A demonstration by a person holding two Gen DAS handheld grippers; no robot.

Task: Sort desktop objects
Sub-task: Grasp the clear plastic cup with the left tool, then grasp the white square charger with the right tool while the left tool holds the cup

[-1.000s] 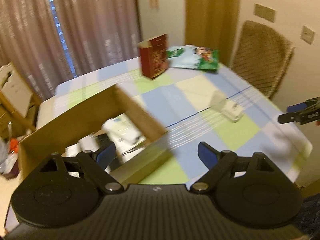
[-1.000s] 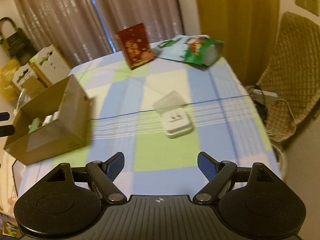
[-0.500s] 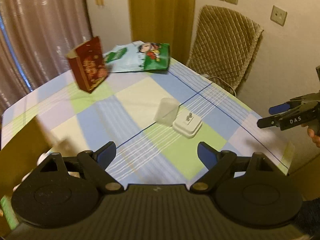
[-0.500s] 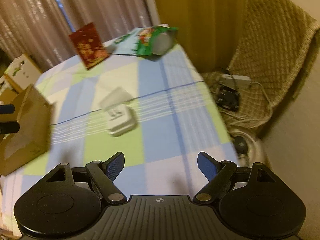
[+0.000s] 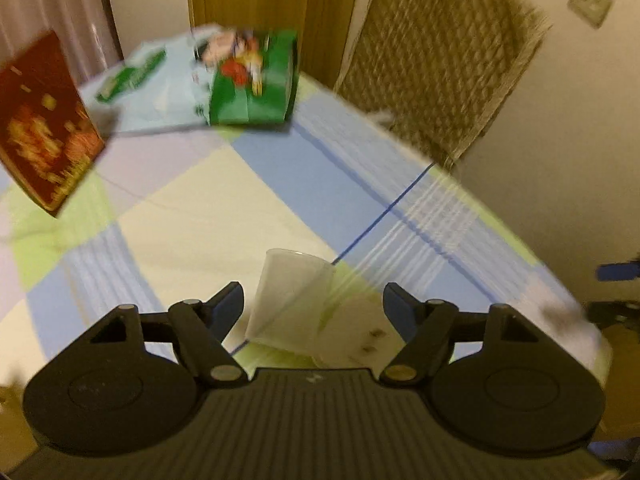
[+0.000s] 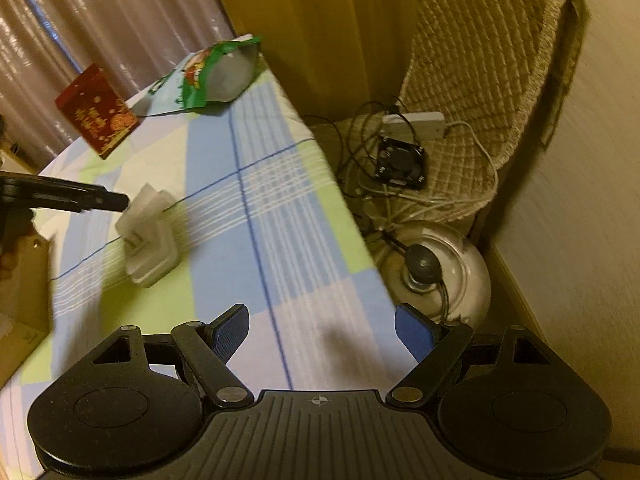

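Observation:
A small white case (image 5: 352, 332) with its clear lid (image 5: 292, 296) tilted up lies on the checked tablecloth (image 5: 200, 216). It sits right in front of my left gripper (image 5: 314, 304), which is open with the case between its blue-padded fingers and no contact visible. In the right wrist view the same case (image 6: 148, 240) lies at mid left, with the left gripper (image 6: 116, 202) reaching its lid. My right gripper (image 6: 324, 328) is open and holds nothing, hovering over the table's right edge. A red box (image 5: 44, 124) and a green snack bag (image 5: 252, 80) lie at the far end.
A quilted chair (image 6: 480, 60) stands off the right edge of the table, with a power strip (image 6: 416, 122), cables and a black fan (image 6: 400, 162) on it. A white round appliance (image 6: 440, 276) sits on the floor. A cardboard box (image 6: 20, 300) shows at the left.
My left gripper swung away from the cardboard box and closed in on the white case, staying open. My right gripper turned right toward the table edge and chair, still open.

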